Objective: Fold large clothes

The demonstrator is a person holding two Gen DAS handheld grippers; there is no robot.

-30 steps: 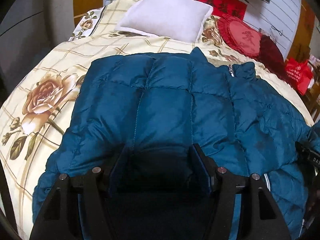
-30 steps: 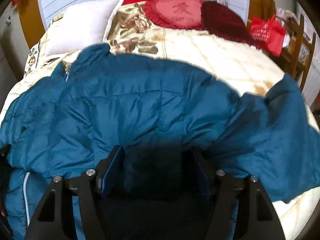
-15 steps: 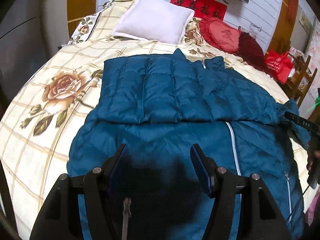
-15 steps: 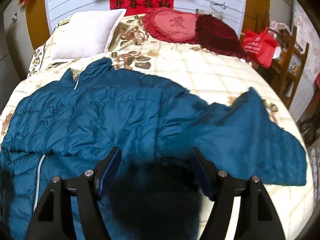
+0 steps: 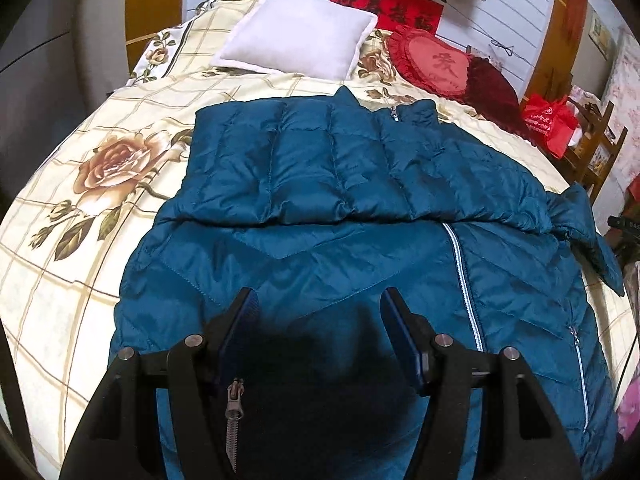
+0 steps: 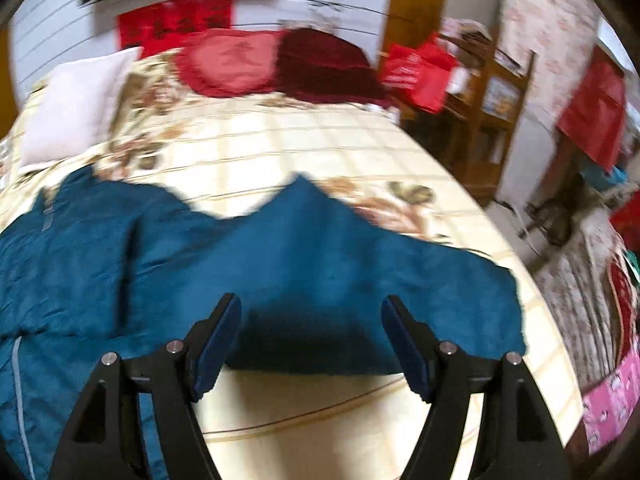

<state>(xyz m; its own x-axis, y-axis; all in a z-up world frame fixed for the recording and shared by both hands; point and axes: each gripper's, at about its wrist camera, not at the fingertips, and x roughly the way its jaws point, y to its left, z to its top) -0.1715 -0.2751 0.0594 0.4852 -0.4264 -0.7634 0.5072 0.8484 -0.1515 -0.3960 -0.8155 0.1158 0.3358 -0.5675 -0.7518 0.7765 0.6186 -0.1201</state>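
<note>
Jacket [image 5: 360, 264]: soft, puffy, slippery; pinch sleeve [image 6: 360, 264] cuff.
Left tool [image 5: 316, 320]: spread, empty.
Right tool [image 6: 312, 320]: opening, empty.

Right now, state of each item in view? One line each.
Blue puffer jacket: flat on the bed, zipped, left sleeve folded across chest, right sleeve spread out.
Left gripper: open, empty, above the jacket.
Right gripper: jaws opening, nothing between them.
White pillow: lying at the head of the bed.

I see the teal quilted jacket [image 5: 340, 208] lying zipped on the bed [image 5: 60, 264], left sleeve folded across its chest.
</note>
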